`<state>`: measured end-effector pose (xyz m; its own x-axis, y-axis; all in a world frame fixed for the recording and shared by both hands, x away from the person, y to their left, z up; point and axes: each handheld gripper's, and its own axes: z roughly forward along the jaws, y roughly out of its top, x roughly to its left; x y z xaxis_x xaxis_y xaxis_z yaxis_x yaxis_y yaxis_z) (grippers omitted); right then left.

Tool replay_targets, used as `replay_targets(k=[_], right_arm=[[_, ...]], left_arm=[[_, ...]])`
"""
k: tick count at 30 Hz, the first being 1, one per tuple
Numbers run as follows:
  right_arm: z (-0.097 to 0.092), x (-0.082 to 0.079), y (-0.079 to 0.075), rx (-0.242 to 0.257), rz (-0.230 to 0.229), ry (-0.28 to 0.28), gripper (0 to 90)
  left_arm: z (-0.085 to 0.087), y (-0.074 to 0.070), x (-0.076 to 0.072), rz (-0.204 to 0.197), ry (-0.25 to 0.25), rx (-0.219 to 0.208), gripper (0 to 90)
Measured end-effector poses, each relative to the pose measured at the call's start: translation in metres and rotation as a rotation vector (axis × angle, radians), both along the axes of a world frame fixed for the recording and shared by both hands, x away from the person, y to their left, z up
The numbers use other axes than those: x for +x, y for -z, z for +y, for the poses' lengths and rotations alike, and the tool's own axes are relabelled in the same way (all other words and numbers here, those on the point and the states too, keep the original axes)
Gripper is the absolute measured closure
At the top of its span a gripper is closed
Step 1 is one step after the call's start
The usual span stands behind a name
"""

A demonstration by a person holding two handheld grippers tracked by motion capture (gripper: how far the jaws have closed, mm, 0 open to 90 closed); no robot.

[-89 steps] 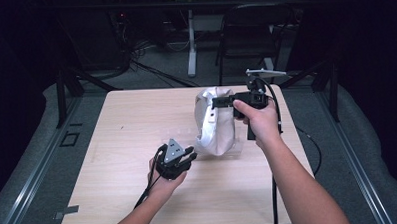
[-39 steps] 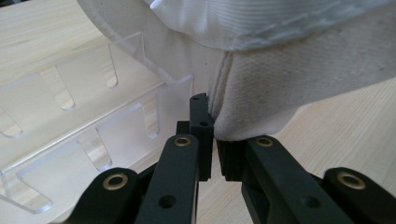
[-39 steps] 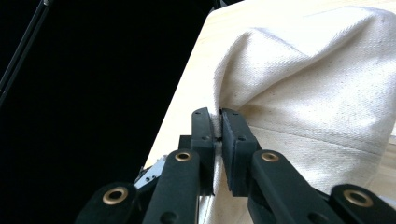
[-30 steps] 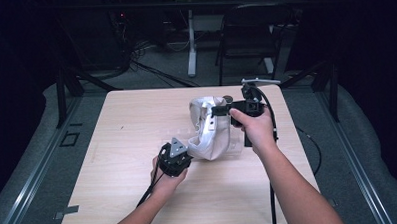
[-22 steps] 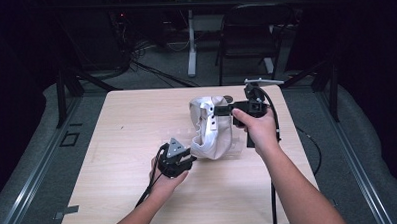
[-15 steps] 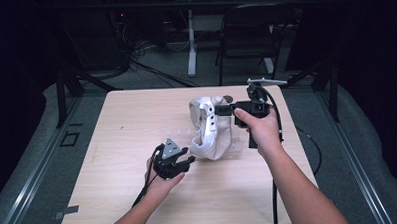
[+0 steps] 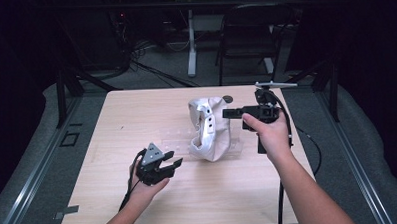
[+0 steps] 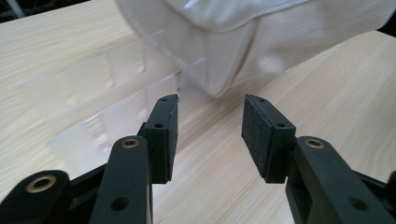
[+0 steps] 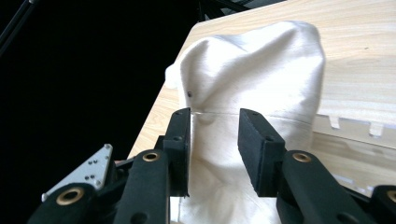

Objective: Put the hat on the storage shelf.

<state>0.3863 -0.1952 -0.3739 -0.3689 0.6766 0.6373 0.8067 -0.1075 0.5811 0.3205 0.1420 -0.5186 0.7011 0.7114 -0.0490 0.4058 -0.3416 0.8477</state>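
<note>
Centrally on the pale wooden surface (image 7: 104,195), a little toward its far edge and right side, a crumpled off-white cloth (image 7: 209,129) stands bunched into a soft upright heap, its folds catching the light and a row of small dark dots showing along one seam. It sits on a clear plastic sheet (image 7: 172,140) with notched tabs, nearly invisible against the wood (in the left gripper view the sheet shows as faint glossy rectangles under and beside the fabric). A small dark round object (image 7: 228,98) lies just beyond the cloth, toward the far edge. The right gripper (image 9: 214,149), held in the person's right hand (image 7: 267,134) at the cloth's right side, has its jaws parted with the fabric lying between the pads; whether they touch it cannot be told. The left gripper (image 8: 208,135), held in the left hand (image 7: 146,186) nearer the front edge, points at the cloth's lower hem with its jaws apart and nothing between them.
</note>
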Motion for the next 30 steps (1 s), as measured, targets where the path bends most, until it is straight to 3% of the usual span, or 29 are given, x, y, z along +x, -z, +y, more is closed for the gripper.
replay_targets(k=[10,14,22,26,28,30], right_arm=[[-0.013,-0.007,0.005,-0.027,-0.008,0.025,64.2],[-0.019,-0.011,0.005,-0.033,-0.016,0.031,63.8],[-0.031,-0.024,0.015,-0.099,-0.045,0.056,61.7],[-0.036,-0.031,0.023,-0.143,-0.070,0.078,60.2],[-0.040,-0.037,0.032,-0.228,-0.100,0.104,59.0],[-0.040,-0.038,0.034,-0.248,-0.106,0.106,58.9]], left_arm=[[0.027,0.007,0.005,0.021,-0.072,-0.010,55.6],[0.033,0.009,0.006,0.029,-0.087,-0.009,55.4],[0.037,0.012,0.009,0.034,-0.106,-0.010,53.7],[0.036,0.012,0.009,0.034,-0.110,-0.005,53.1],[0.036,0.013,0.010,0.034,-0.110,-0.001,52.5],[0.035,0.014,0.010,0.035,-0.108,0.001,52.3]])
